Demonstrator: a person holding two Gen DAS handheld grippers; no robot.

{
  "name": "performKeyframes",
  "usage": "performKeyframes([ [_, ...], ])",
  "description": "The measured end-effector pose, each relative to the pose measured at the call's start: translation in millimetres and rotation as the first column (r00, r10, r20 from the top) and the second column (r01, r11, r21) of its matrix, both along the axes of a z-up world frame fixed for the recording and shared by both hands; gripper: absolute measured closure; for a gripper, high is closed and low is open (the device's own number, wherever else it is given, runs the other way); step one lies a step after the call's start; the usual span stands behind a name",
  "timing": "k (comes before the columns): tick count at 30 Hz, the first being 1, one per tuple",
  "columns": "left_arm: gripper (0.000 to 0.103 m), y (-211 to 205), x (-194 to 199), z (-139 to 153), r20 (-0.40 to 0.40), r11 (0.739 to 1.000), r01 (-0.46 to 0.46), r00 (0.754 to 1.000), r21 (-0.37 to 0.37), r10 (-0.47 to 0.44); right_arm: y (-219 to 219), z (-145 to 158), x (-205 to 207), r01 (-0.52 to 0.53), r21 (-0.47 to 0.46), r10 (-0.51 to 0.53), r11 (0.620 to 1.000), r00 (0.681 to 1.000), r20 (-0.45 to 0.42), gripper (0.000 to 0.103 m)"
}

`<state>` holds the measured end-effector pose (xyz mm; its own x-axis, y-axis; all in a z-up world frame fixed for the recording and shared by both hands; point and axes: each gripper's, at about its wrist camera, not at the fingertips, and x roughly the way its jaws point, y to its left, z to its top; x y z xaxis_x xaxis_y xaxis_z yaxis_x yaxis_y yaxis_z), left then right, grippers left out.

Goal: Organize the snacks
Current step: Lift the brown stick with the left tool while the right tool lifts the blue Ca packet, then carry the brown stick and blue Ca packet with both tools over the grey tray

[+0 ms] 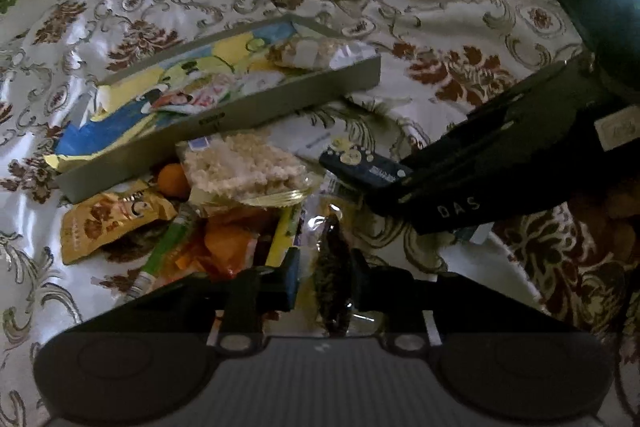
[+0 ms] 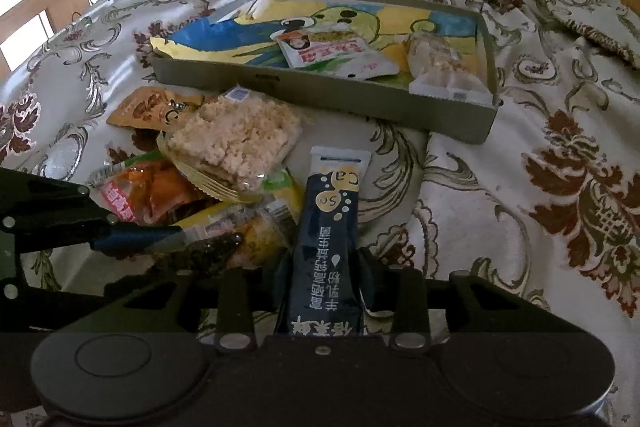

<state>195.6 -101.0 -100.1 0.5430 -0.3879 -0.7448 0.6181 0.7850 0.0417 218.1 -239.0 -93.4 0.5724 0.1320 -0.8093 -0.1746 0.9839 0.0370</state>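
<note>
Already, you had a snack in each gripper: your right gripper (image 2: 326, 291) was clamped on the dark blue stick sachet (image 2: 328, 227), which stood up between its fingers just short of the pile, and your left gripper (image 1: 324, 283) was closed on a dark, glossy clear-wrapped snack (image 1: 331, 279) at the near edge of that pile. The grey cardboard tray (image 2: 344, 99), lined with a cartoon picture, lay beyond the pile on the floral bedcover (image 2: 540, 187). By my judgement the sorting was only partly done: two packets sat in the tray, a white-and-red pouch (image 2: 340, 57) and a clear pack of pale pieces (image 2: 444, 67) at its right end, while the puffed-rice cake pack (image 2: 236, 143), the brown-and-gold packet (image 2: 148, 107), the orange-red packet (image 2: 148, 191) and a yellow wrapper (image 2: 256, 231) remained outside, heaped against the tray's near wall. Most of the tray floor was bare toward its left and middle, so room for both held items looked ample. You would have needed to lift over the near wall, which the rice cake pack touched. The bedcover to the right of the pile lay open, though rumpled folds rose behind the tray, and your two grippers were close together, nearly crossing.
</note>
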Motion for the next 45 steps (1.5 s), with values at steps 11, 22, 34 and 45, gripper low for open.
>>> performKeyframes([
  [11,0.085,-1,-14,10,0.023,1.0,0.001,1.0,0.008,-0.001,3,23,-14,-0.033,-0.016,0.034,0.999,0.996,0.082,0.067],
  [22,0.089,-8,-22,-1,-0.01,0.998,0.041,0.999,0.053,-0.041,-2,35,-21,-0.022,0.012,0.021,1.0,0.993,0.12,0.067],
  [34,0.089,10,-25,36,0.088,0.993,-0.094,0.991,-0.065,0.1,-9,56,-27,-0.022,0.066,0.005,0.998,0.971,0.24,0.067],
  [45,0.089,17,40,77,0.157,0.947,-0.228,0.951,-0.228,0.267,-35,70,6,0.037,0.201,-0.111,0.979,0.923,0.368,0.067],
])
